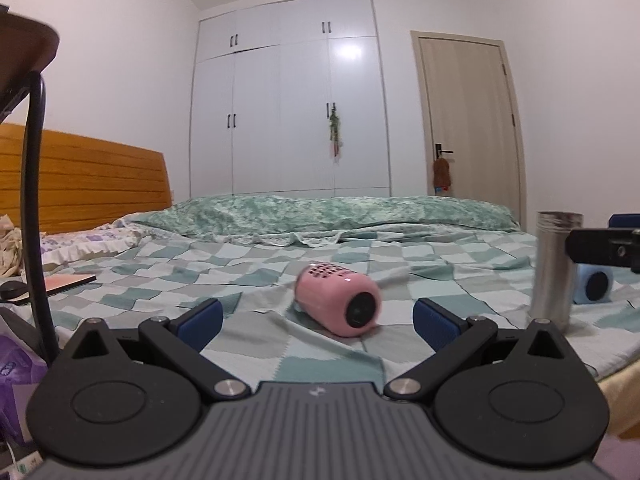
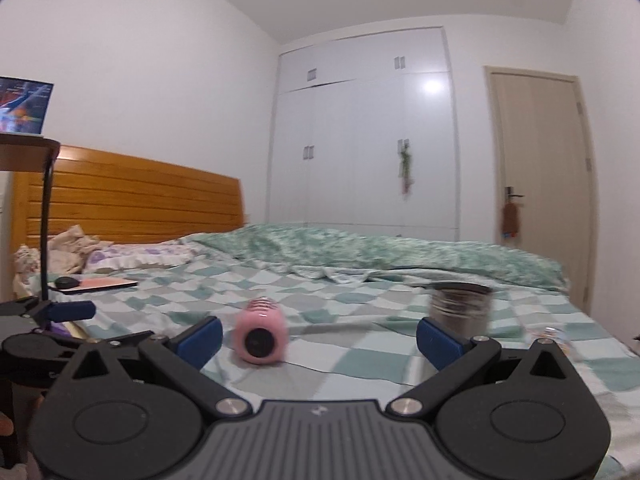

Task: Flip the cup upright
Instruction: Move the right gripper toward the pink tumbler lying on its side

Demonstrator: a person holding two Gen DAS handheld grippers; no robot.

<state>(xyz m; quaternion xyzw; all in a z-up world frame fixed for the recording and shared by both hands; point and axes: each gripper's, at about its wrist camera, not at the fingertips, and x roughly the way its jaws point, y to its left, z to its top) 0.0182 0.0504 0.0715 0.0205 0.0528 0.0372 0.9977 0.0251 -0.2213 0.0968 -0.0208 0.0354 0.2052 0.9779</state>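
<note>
A steel cup [image 1: 554, 270] stands on end on the checked bed sheet at the right of the left wrist view; in the right wrist view it [image 2: 460, 308] shows blurred, just behind my right finger. Which end is up I cannot tell. My left gripper [image 1: 318, 322] is open and empty, low over the sheet. My right gripper [image 2: 319, 338] is open and empty, with the cup just beyond its right fingertip. The right gripper's black body [image 1: 604, 250] shows at the right edge of the left wrist view, next to the cup.
A pink speaker [image 1: 338, 304] lies on its side between the left fingers' line of sight, also in the right wrist view [image 2: 261, 336]. A blue speaker [image 1: 594, 282] sits behind the cup. A notebook with a mouse [image 2: 96, 284] lies at left. A green quilt [image 1: 320, 212], wooden headboard [image 1: 80, 176] and a side table [image 2: 24, 152] stand around.
</note>
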